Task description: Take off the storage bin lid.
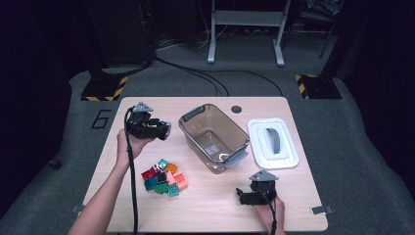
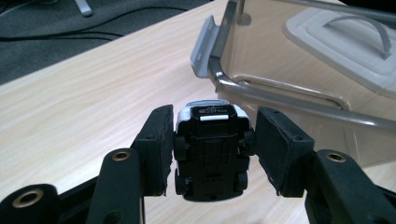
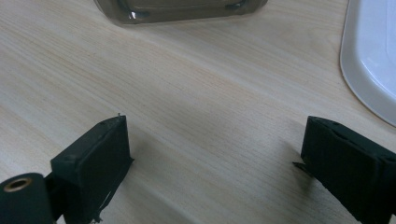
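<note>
Left gripper clamps toy car, beside bin.

My left gripper is a black, blocky tool topped with a grey three-cornered plate, and a black cable trails from it along my bare forearm. In the left gripper view its two jaws are matt black slabs with rough-edged pads, mounted on black arms with brass-ringed screw holes. My right gripper looks the same: black body, grey triangular plate, black cable. My arms are bare, with no sleeves.
</note>
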{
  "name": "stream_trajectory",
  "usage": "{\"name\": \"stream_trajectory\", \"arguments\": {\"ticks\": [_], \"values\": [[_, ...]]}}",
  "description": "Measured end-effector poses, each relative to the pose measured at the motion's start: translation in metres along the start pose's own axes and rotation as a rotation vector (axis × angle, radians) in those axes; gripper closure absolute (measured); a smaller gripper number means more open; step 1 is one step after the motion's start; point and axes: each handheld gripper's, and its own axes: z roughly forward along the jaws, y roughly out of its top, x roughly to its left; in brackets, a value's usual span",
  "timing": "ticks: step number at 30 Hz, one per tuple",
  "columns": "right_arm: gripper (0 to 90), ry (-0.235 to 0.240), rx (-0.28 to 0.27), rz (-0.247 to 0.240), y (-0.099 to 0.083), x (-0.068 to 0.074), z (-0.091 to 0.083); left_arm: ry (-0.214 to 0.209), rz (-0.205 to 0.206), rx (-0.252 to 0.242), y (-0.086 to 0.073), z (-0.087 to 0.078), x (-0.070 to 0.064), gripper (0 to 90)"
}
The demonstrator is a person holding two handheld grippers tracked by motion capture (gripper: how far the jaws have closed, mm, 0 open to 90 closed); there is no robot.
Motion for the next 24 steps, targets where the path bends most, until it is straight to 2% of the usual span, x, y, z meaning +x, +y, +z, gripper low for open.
{"name": "stream_trajectory", "arguments": {"ticks": [4,11,24], "values": [[7.2,-0.001,0.000,0.000,0.000,0.000,0.000,0.002,-0.001,-0.006,0.009,-0.002,0.002,48.7],[7.2,-0.001,0.001,0.005,0.000,0.000,0.000,0.011,0.026,-0.006,0.027,-0.005,0.003,48.7],[7.2,-0.002,0.000,0.006,0.000,0.000,0.000,0.011,0.064,-0.042,0.062,-0.008,-0.008,48.7]]}}
